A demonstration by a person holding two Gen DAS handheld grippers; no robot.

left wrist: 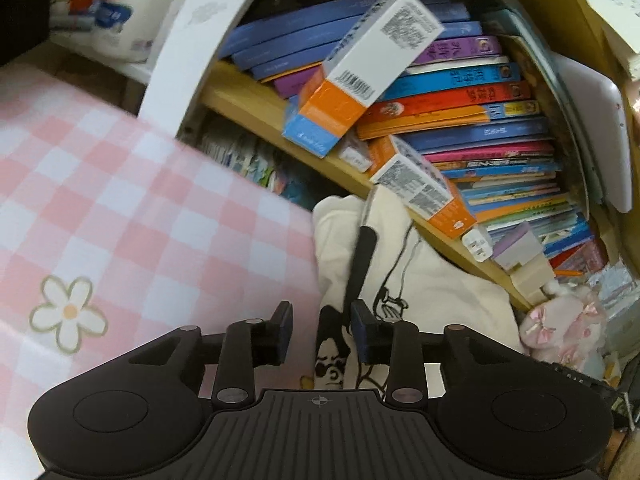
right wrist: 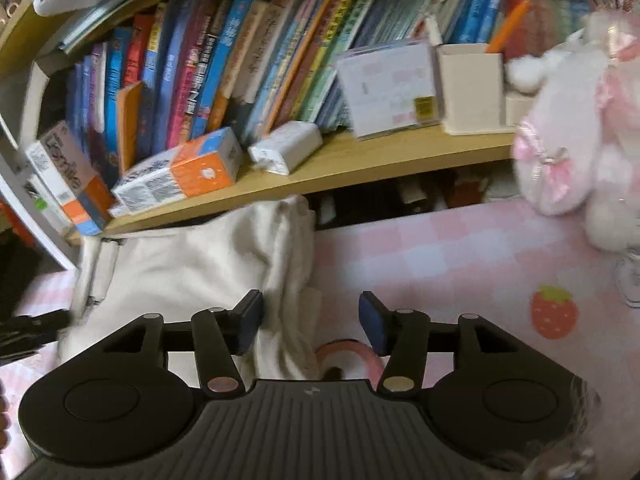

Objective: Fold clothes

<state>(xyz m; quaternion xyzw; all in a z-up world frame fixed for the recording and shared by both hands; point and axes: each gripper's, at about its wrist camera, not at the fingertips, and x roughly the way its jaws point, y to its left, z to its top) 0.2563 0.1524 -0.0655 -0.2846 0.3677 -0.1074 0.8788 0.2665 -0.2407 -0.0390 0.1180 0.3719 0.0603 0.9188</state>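
Observation:
A cream garment [left wrist: 432, 288] with a black cartoon print lies crumpled on the pink checked cloth [left wrist: 120, 208], against the bookshelf. A black rod-like object [left wrist: 360, 264] rests across it. My left gripper [left wrist: 320, 332] is open, just above the garment's near edge, holding nothing. In the right wrist view the same cream garment [right wrist: 192, 268] lies bunched at left of centre. My right gripper [right wrist: 310, 320] is open above its right edge, its left finger over the fabric and its right finger over the pink cloth [right wrist: 440, 264].
A wooden shelf [right wrist: 360, 164] packed with books [right wrist: 240, 52] and small boxes [right wrist: 180, 172] runs right behind the garment. A pink and white plush toy [right wrist: 572, 132] sits at the right. A white panel [left wrist: 192, 40] leans at the shelf's left end.

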